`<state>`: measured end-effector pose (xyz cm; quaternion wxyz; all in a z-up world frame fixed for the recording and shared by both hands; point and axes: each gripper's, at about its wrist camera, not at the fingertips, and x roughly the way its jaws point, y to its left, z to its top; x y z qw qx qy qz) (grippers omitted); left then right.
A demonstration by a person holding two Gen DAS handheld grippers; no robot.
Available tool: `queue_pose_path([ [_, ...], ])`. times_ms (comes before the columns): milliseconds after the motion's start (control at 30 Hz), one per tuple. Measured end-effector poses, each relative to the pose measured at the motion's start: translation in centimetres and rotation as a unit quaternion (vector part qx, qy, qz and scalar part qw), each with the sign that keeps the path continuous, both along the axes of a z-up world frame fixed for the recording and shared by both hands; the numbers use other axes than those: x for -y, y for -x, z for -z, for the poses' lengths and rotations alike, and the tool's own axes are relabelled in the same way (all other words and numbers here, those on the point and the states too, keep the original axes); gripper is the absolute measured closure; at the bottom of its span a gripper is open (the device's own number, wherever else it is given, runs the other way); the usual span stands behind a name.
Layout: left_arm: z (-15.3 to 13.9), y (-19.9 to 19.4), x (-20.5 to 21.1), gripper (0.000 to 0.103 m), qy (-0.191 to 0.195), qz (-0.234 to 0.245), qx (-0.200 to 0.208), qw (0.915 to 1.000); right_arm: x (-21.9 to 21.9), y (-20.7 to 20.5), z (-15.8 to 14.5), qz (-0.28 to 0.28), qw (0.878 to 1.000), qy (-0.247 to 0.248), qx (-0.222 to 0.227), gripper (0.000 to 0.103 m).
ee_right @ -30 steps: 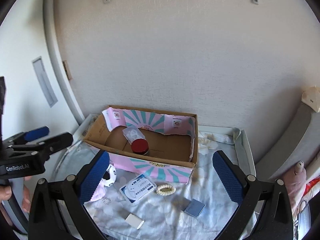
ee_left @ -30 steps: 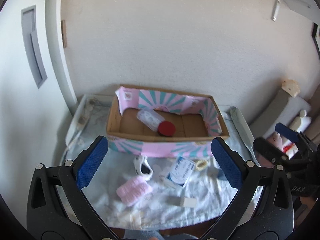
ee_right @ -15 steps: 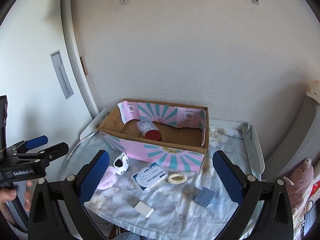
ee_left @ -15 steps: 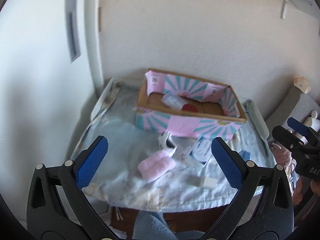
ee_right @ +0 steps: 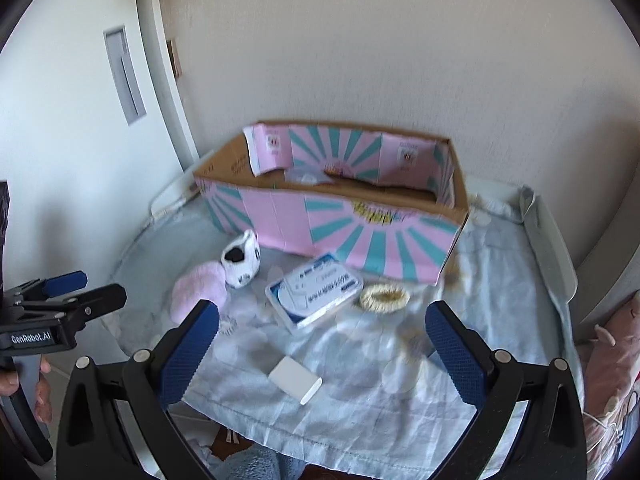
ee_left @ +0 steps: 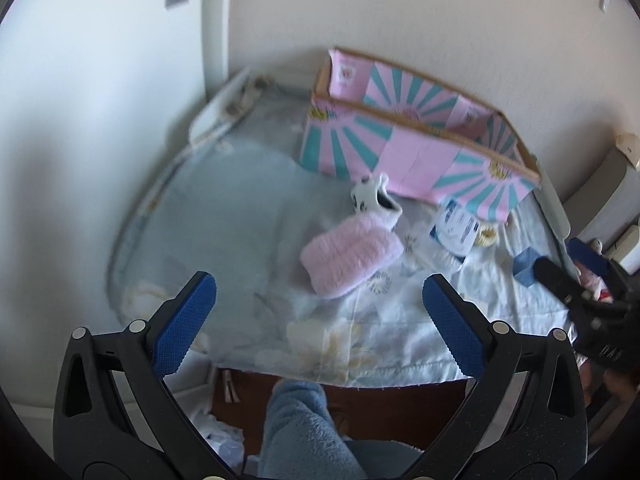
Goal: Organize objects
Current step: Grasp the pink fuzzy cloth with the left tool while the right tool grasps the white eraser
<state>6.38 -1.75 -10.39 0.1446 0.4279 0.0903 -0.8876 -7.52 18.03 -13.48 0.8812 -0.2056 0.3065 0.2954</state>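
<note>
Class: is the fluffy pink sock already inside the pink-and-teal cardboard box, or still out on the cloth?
Out. The fluffy pink sock lies on the pale blue floral cloth, in front of the pink-and-teal cardboard box.

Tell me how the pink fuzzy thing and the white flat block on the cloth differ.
The pink fuzzy thing looks soft and rounded; the white flat block looks hard, thin and rectangular. The pink one touches the black-and-white pouch; the block lies alone, nearer the right gripper. Both rest outside the box.

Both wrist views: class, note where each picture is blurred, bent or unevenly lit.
Left wrist view: motion-smeared cardboard box and pink fluffy item; dark fisheye corners. Right wrist view: sharper, box edges slightly smeared, door frame bowed by the lens, daylight soft, shadows faint.
</note>
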Motion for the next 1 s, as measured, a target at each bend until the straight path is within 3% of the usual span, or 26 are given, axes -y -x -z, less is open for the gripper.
queue_pose_path([
  [133,2.6,1.7,-0.6,0.000,0.034,0.031,0.003,0.9989,0.0,-0.3,3.9,-0.009,1.000,0.026,-0.006,0.000],
  [233,4.2,3.1,-0.3,0.000,0.054,0.061,0.005,0.9967,-0.1,-0.6,6.0,-0.019,0.999,0.047,-0.013,0.009],
  [333,5.4,4.6,0.1,0.000,0.050,0.087,0.010,0.9949,-0.2,-1.0,7.6,-0.025,0.998,0.058,-0.022,0.021],
  [400,6.1,5.4,0.2,0.001,0.054,0.100,0.014,0.9934,-0.2,-1.1,8.2,-0.025,0.998,0.061,-0.025,0.030],
  [633,7.1,7.4,-0.4,0.008,0.056,0.151,0.027,0.9865,0.0,-1.0,8.5,-0.023,0.998,0.054,-0.034,0.043],
  [833,8.1,8.5,-0.6,0.027,0.047,0.168,0.045,0.9837,-0.7,-0.9,9.0,-0.034,0.997,0.056,-0.044,0.055],
  [867,8.2,8.7,-0.5,0.034,0.067,0.126,0.036,0.9890,-0.8,-0.9,9.1,-0.035,0.997,0.056,-0.044,0.059],
  [1000,8.2,8.7,-0.3,0.047,0.070,0.125,0.037,0.9890,-0.7,-0.8,9.1,-0.034,0.997,0.057,-0.044,0.061],
])
